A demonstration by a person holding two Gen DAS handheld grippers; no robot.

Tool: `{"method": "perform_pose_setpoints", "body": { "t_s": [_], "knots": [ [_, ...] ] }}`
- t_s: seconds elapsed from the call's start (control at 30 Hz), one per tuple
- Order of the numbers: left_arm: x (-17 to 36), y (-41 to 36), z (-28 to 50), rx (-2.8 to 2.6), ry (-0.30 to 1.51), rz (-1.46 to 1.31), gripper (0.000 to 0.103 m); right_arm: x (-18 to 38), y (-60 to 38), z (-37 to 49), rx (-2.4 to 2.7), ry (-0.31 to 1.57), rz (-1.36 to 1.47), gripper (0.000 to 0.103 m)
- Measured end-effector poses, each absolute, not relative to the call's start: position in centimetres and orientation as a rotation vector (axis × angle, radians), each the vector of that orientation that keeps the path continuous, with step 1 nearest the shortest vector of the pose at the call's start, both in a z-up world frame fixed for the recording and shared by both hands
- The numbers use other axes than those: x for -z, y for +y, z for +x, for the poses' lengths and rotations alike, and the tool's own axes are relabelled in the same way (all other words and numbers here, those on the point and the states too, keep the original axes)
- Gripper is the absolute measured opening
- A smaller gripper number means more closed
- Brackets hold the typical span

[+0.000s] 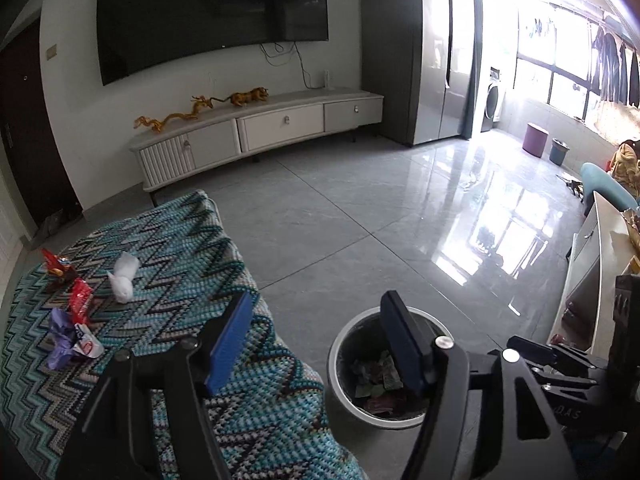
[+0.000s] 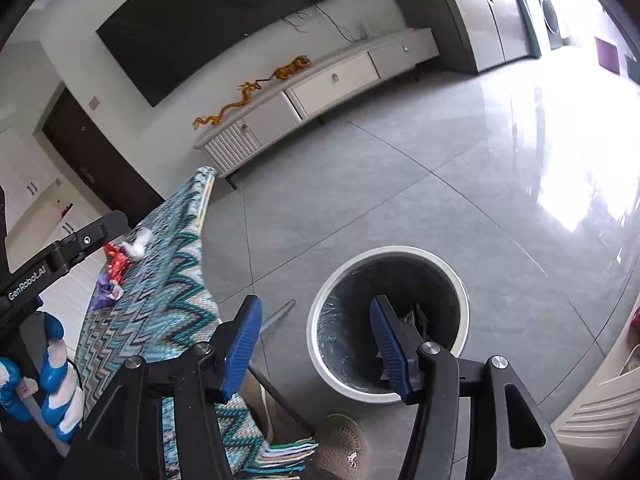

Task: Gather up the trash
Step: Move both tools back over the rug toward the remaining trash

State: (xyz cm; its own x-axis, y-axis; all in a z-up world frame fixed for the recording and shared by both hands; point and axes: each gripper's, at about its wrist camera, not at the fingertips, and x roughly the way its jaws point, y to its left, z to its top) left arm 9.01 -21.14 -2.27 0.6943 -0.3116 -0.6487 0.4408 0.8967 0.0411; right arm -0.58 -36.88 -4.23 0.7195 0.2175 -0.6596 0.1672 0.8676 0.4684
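A white-rimmed trash bin (image 1: 340, 344) (image 2: 318, 344) stands on the grey floor with crumpled wrappers (image 1: 376, 380) inside. My left gripper (image 1: 316, 344) hangs open above the bin's near edge, nothing between its blue pads. My right gripper (image 2: 316, 344) is open too, over the bin's left rim, and holds nothing. On the zigzag blanket (image 1: 192, 264) (image 2: 176, 280) lie a white tissue wad (image 1: 122, 276) (image 2: 138, 246), red wrappers (image 1: 80, 300) (image 2: 116, 266), a purple wrapper (image 1: 62, 336) (image 2: 105, 292) and a dark brown wrapper (image 1: 60, 272).
A low white TV cabinet (image 1: 256, 128) (image 2: 320, 84) runs along the far wall under a wall TV (image 1: 212, 12). A white cabinet (image 1: 592, 280) stands at the right. A slipper (image 2: 340, 440) lies on the floor near the bin. A gloved hand (image 2: 52, 380) shows at the lower left.
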Motion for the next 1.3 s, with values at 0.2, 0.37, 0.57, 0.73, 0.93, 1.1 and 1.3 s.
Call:
{"method": "perform_pose_setpoints", "body": {
  "t_s": [0.2,0.37,0.57,0.73,0.93,1.1,1.3],
  "knots": [
    [0.2,-18.0,6.3,0.365,0.615,0.187,0.072,0.7,-34.3,-1.8,-0.065,0.725,0.465,0.06],
    [-1.6,-14.6,4.8,0.315,0.569,0.154,0.078,-2.0,-32.1,-2.6,-0.09,0.682,0.407,0.067],
    [-3.2,-10.1,3.1,0.235,0.524,0.111,0.078,-4.9,-29.3,-3.7,-0.105,0.643,0.343,0.075],
    [-4.0,-7.0,1.5,0.165,0.485,0.092,0.078,-6.9,-27.1,-4.3,-0.12,0.609,0.29,0.085],
    [-5.3,-3.5,0.0,0.087,0.407,0.081,0.078,-9.7,-24.0,-5.5,-0.157,0.533,0.241,0.103],
    [-6.3,-0.9,-0.7,0.032,0.359,0.076,0.078,-12.1,-21.3,-6.1,-0.166,0.473,0.178,0.103],
    [-6.9,1.8,-0.3,-0.003,0.391,0.073,0.078,-14.0,-17.9,-6.1,-0.257,0.446,0.148,0.103]
  ]
}}
